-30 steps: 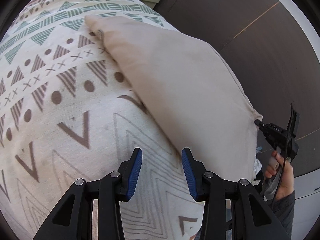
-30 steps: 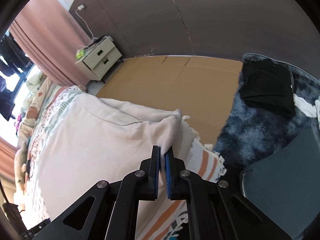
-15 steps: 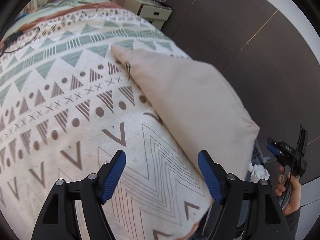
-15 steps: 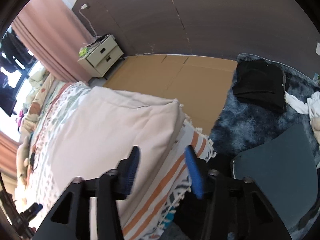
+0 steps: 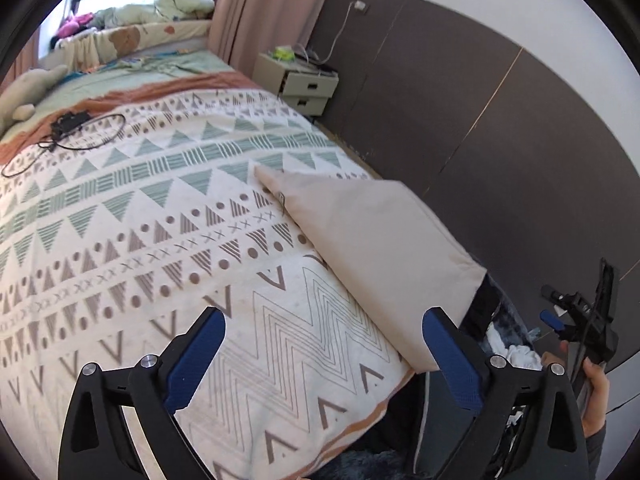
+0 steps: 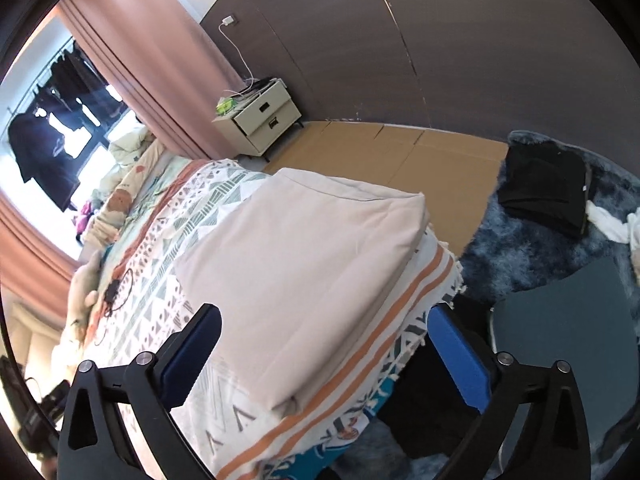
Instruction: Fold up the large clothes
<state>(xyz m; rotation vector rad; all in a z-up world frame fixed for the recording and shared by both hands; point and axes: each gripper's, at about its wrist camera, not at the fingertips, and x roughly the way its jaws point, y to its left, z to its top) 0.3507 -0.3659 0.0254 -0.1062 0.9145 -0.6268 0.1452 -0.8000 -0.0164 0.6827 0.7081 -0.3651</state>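
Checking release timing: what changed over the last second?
The right gripper, shut on a corner of the beige garment a second ago, let go and opened wide. The left gripper widened too, holding nothing. Both pulled back from the bed. The garment stayed folded flat on the patterned blanket.

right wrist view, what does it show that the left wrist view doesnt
Only the right wrist view shows the folded black garment on the shaggy blue rug, the cardboard on the floor and dark clothes hanging at the window.

Only the left wrist view shows the person's hand holding the right tongs beyond the bed corner.

Both show the folded beige garment lying on the patterned bedspread, the nightstand, the pink curtain, and each camera's own tongs open and empty, such as the left tongs.
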